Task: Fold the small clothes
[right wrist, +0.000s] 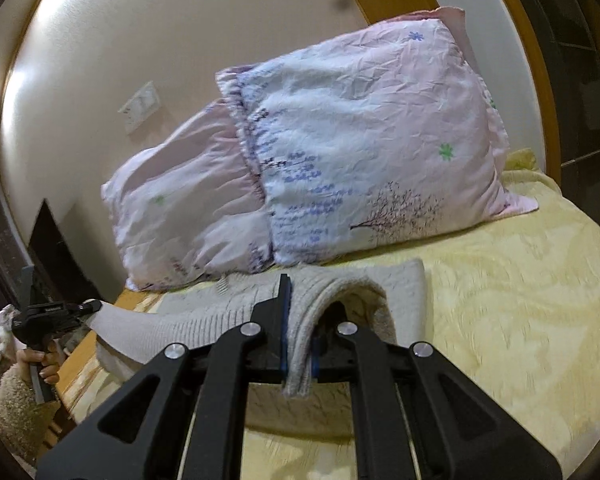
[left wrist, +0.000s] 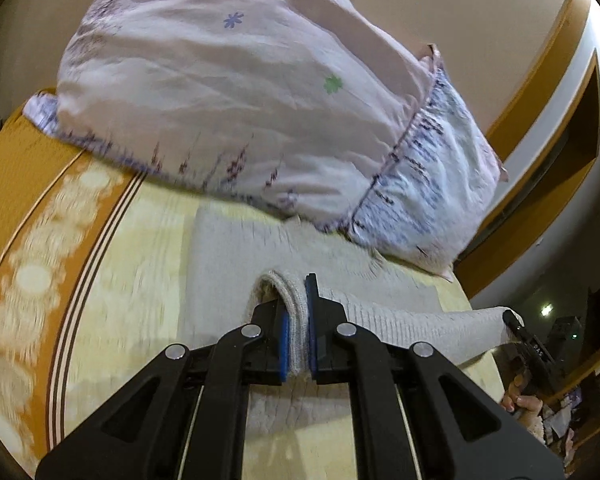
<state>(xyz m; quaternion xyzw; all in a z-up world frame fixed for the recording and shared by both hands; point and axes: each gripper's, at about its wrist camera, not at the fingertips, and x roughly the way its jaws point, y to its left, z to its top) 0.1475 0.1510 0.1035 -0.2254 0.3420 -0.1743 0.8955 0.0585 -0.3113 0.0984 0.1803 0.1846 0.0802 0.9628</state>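
A grey knitted garment lies on the yellow bedspread, its far part flat, its near edge lifted. My left gripper is shut on a folded ribbed edge of it. A ribbed part stretches right to my right gripper, which also holds the knit. In the right wrist view my right gripper is shut on the grey garment, which drapes over its fingers. The knit stretches left to my left gripper, held by a hand.
A large pink and white flowered pillow lies just behind the garment, also in the right wrist view. The bedspread has an orange patterned border at the left. A wall and wooden frame stand beyond.
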